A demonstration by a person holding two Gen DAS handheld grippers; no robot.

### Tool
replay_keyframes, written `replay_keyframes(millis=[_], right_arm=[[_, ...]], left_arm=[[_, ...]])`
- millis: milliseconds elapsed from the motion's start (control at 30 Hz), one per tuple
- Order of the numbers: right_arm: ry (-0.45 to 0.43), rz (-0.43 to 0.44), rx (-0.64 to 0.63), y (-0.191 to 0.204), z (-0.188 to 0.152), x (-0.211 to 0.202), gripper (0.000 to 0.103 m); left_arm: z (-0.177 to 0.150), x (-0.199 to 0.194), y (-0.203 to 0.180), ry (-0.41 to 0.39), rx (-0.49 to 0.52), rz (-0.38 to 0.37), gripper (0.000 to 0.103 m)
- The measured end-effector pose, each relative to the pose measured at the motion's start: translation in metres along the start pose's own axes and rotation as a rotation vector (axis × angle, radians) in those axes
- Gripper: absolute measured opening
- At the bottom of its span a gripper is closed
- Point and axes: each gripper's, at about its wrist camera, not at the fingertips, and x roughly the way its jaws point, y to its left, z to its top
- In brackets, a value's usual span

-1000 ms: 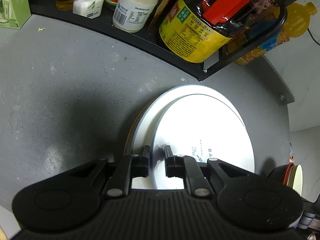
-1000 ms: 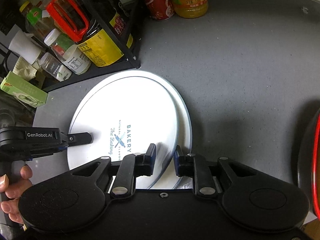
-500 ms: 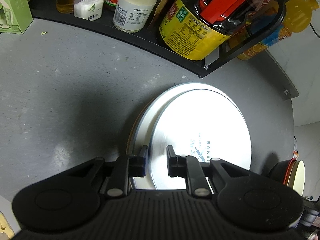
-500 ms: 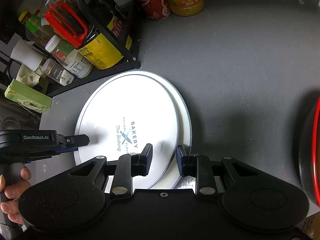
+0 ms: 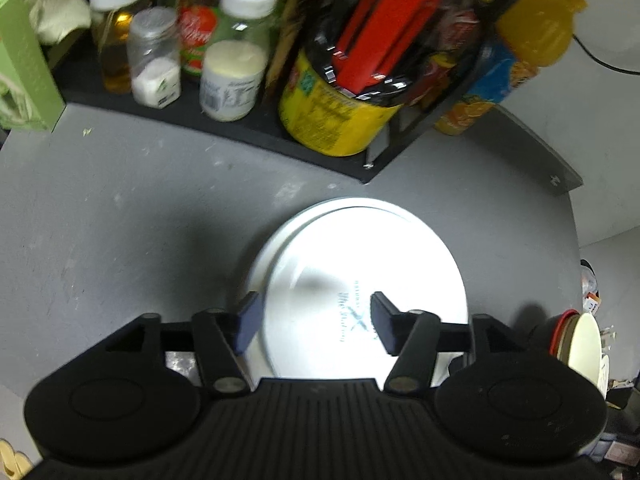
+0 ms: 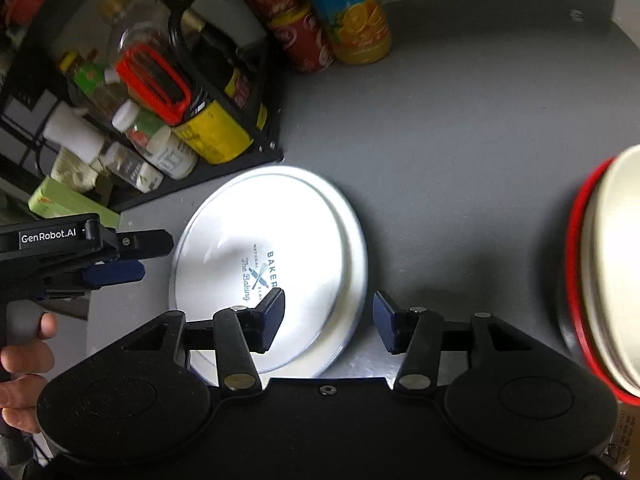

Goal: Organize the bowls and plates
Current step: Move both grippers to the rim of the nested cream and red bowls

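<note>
A white plate printed "Bakery" (image 5: 372, 264) (image 6: 256, 248) lies on top of a larger white plate (image 5: 264, 256) (image 6: 354, 252) on the grey counter. My left gripper (image 5: 316, 322) is open and empty, its jaws spread above the stack's near edge. It also shows in the right wrist view (image 6: 136, 256), just left of the plates. My right gripper (image 6: 328, 322) is open and empty above the stack's right edge. A stack of bowls, cream on red (image 6: 600, 276) (image 5: 576, 340), stands to the right.
A black rack (image 5: 240, 128) (image 6: 224, 160) with jars, bottles and a yellow-labelled jug (image 5: 340, 120) stands behind the plates. An orange juice bottle (image 6: 352, 12) and a red can (image 6: 296, 20) stand at the back. A green box (image 5: 24, 68) is far left.
Both grippers have opened and let go of the top plate, which now rests on the larger plate. Both have drawn back and up; the bowl stack has come closer in the right view.
</note>
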Motion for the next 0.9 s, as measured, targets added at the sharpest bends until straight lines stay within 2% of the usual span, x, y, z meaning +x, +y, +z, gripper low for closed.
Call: replay_keyframes(millis=[67, 167, 367, 633, 900], right_arm=[[-0.022, -0.009, 0.005, -0.006, -0.002, -0.012, 0.061], [-0.065, -0.021, 0.004, -0.017, -0.004, -0.032, 0.07], [-0.134, -0.035, 0.011, -0.039, -0.008, -0.068, 0.084], [-0.197, -0.091, 0.049, -0.083, -0.015, -0.11, 0.097], [-0.217, -0.115, 0.076, -0.12, -0.019, -0.132, 0.103]], left_arm=[[0.0, -0.005, -0.009, -0.009, 0.014, -0.009, 0.065], [0.0, -0.011, -0.026, -0.015, 0.035, -0.042, 0.068], [-0.006, -0.023, -0.059, -0.038, 0.066, -0.045, 0.072], [-0.013, -0.03, -0.104, -0.049, 0.151, -0.074, 0.074], [-0.027, -0.02, -0.15, -0.047, 0.2, -0.063, 0.08]])
